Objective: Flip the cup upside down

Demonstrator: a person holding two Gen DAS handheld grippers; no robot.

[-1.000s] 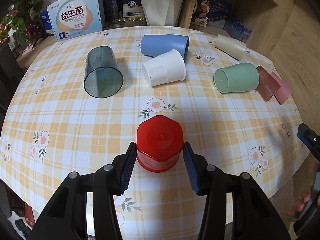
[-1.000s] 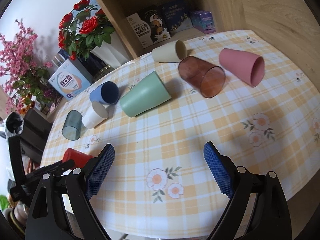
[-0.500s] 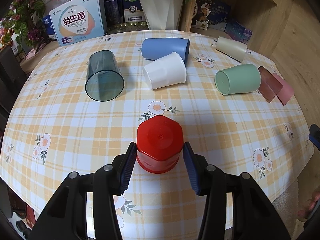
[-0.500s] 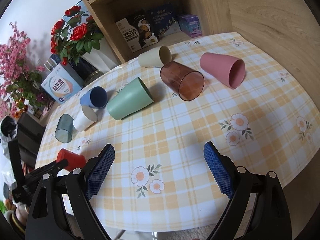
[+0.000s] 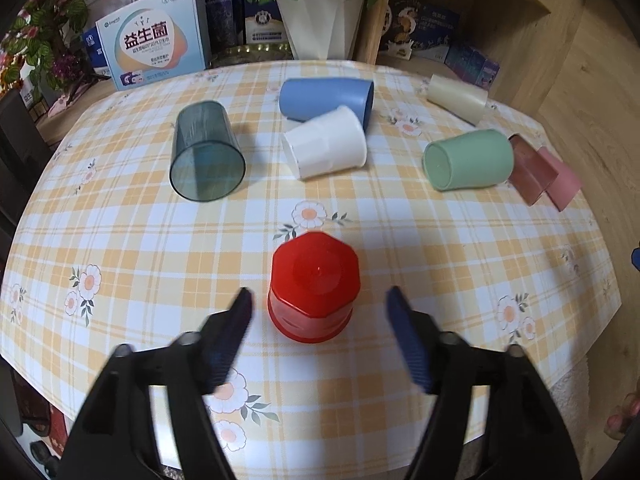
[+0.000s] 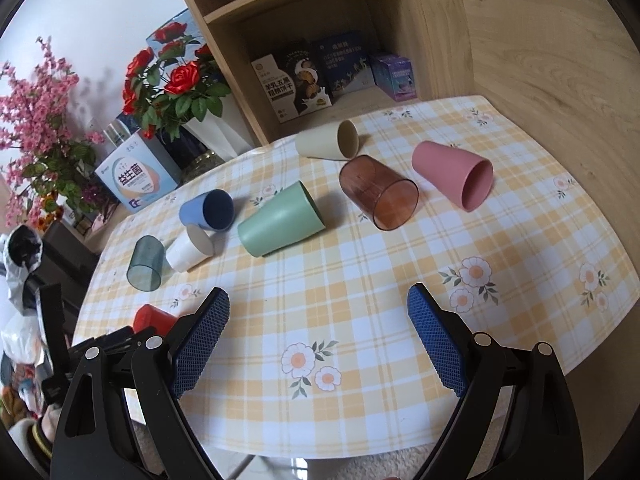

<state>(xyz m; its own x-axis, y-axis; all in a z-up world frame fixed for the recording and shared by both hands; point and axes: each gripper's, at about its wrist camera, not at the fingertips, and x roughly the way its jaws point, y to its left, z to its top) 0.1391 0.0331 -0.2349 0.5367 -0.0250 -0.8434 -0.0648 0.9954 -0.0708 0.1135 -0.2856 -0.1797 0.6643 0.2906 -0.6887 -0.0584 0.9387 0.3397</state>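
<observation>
Your left gripper (image 5: 318,312) gapes, seemingly clear of the upturned red cup (image 5: 314,285); right gripper (image 6: 318,308) wide, empty; checked tablecloth (image 5: 120,240), shelf (image 6: 320,20) at 12 o'clock.

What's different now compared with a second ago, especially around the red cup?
The left gripper has let go: its fingers, clamped on the upside-down red plastic cup before, have spread apart and now clear it on both sides. The cup stays base-up on the checked tablecloth. The right gripper stays open; the other cups still lie on their sides.
</observation>
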